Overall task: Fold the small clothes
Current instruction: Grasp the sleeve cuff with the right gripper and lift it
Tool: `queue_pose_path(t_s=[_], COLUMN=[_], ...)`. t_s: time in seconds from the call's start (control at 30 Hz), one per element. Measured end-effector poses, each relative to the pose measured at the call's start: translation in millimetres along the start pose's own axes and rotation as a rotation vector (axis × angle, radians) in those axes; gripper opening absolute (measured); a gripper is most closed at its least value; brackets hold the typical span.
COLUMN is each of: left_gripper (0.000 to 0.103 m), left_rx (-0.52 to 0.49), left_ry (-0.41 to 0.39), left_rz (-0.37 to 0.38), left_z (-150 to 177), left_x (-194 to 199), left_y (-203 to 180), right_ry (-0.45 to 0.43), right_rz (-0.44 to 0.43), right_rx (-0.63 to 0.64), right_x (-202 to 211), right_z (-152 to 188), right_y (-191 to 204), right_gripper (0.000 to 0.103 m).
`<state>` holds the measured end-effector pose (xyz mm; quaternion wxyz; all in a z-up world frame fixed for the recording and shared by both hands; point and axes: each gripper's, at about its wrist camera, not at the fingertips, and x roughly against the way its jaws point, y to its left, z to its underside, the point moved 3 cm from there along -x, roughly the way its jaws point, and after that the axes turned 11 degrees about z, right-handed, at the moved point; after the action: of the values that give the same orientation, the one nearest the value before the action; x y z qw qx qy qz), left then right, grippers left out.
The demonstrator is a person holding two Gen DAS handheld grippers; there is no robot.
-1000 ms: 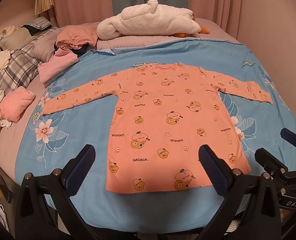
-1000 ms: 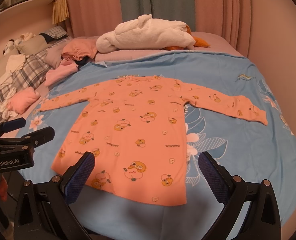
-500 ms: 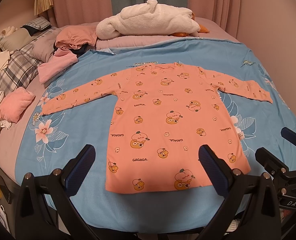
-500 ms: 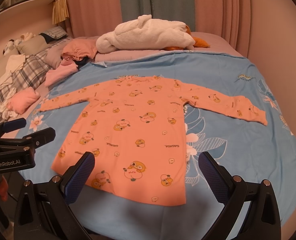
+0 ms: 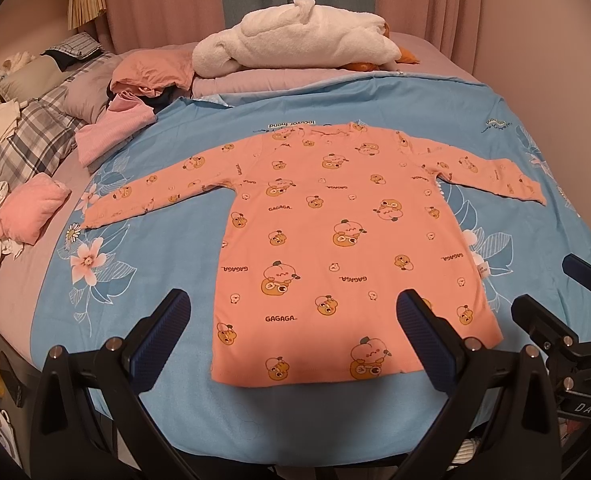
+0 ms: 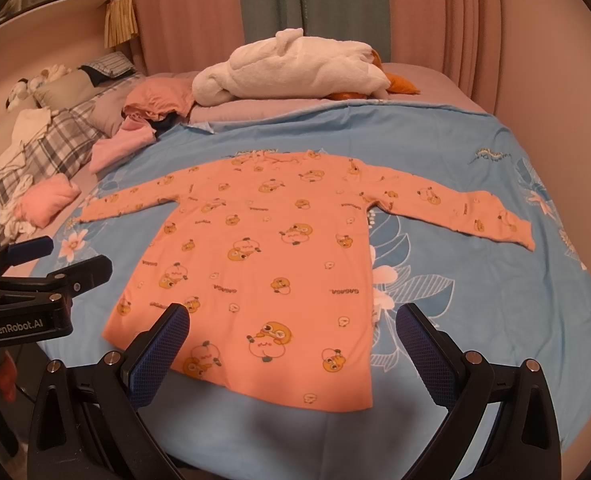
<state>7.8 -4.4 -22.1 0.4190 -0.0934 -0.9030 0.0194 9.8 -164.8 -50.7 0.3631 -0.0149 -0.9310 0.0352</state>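
Observation:
A small orange long-sleeved shirt [image 5: 335, 232] with cartoon prints lies flat and spread out on the blue bedspread [image 5: 143, 288], both sleeves stretched sideways, hem nearest me. It also shows in the right wrist view [image 6: 263, 256]. My left gripper [image 5: 293, 320] is open and empty, held above the hem near the bed's front edge. My right gripper [image 6: 293, 336] is open and empty, above the hem's right part. Each gripper shows in the other's view: the right one [image 5: 567, 304], the left one [image 6: 51, 264].
A white plush goose [image 5: 295, 36] lies on the pink sheet at the back. Folded and loose pink clothes [image 5: 31, 212] and plaid bedding [image 5: 27, 144] lie at the left. A wall [image 5: 555, 20] bounds the right side.

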Motion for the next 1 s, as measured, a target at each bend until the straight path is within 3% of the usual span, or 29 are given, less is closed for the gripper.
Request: queue_pose_path(t_s=[0.27,0.4,0.53,0.67,0.8,1.0], left_gripper=[0.103,0.103,0.103,0.103,0.103,0.103], left_rx=[0.033,0.102,0.193,0.258,0.241,0.190], left_ry=[0.048,0.128,0.127,0.154,0.186,0.241], left_rz=[0.038,0.114,0.213,0.313,0.312,0.325], left_z=[6,18,24,20,6,-27], left_x=[-26,-58,-80,-105,-131,-177], left_y=[5,12,19,18,8,-9], right_ry=[0.024,0.086,0.139,0.126,0.105,0.076], right_rz=[-0.026,-0.110,-0.158,-0.130,-0.035,-0.007], right_rx=[-0.018,-0.100,-0.205,-0.329,-0.461,-0.746], right_x=[-10,-35,-60,-76,-90,-124], right_z=[6,19,33,37,37,35], right_y=[2,-5,-24,-61,-116,-212], right_gripper=[0.102,0.102,0.102,0.102,0.102,0.102])
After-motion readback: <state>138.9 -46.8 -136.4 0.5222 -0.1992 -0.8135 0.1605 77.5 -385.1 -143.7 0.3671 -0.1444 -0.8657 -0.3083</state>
